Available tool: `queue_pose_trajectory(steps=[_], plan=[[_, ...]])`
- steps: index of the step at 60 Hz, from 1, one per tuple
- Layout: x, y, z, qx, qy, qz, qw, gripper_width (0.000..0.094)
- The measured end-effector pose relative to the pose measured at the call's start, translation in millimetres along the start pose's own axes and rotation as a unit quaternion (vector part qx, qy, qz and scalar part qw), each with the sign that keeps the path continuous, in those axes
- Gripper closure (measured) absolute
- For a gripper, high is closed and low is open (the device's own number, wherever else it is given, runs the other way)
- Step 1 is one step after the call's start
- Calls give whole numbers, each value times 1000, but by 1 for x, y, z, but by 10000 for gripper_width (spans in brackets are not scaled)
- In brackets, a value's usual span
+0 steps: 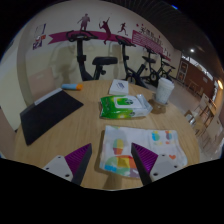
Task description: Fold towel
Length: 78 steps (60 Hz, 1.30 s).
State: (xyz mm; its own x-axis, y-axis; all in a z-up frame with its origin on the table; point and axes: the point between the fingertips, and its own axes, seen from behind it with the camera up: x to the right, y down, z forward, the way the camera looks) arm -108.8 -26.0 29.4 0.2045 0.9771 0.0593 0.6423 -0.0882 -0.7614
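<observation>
A white towel [140, 148] with coloured prints lies flat on the wooden table [70, 135], just ahead of my fingers. Its near edge reaches in between the two purple-padded fingers. My gripper [112, 168] is open, with a wide gap between the left finger [76, 160] and the right finger [148, 162]. Neither finger presses on the towel. The towel's near corner looks slightly rumpled between the fingers.
A green and white pack of wipes [125, 107] lies beyond the towel. A white cup [165, 92] stands at the far right, a black mat [48, 113] lies to the left, and a small white item [119, 86] lies farther back. Exercise bikes [105, 65] stand behind the table.
</observation>
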Motion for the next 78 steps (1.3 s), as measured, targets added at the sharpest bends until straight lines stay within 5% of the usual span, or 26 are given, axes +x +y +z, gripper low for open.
queue_pose_trajectory(steps=[9, 13, 16, 21, 29, 37, 45, 65, 71, 78], plan=[[3, 18, 45, -41, 9, -4, 999, 201], [3, 15, 52, -39, 4, -2, 999, 588], [23, 14, 53, -46, 49, -20, 998, 878], [13, 17, 50, -64, 46, -32, 996, 908], [-50, 11, 14, -96, -63, 23, 993, 917], [-86, -22, -37, -85, -158, 104, 978, 914], [-54, -53, -71, -64, -185, 160, 968, 908], [86, 25, -3, -101, -72, 114, 986, 885], [93, 40, 9, -111, -69, 95, 987, 692], [113, 37, -2, -100, -49, 75, 991, 133]])
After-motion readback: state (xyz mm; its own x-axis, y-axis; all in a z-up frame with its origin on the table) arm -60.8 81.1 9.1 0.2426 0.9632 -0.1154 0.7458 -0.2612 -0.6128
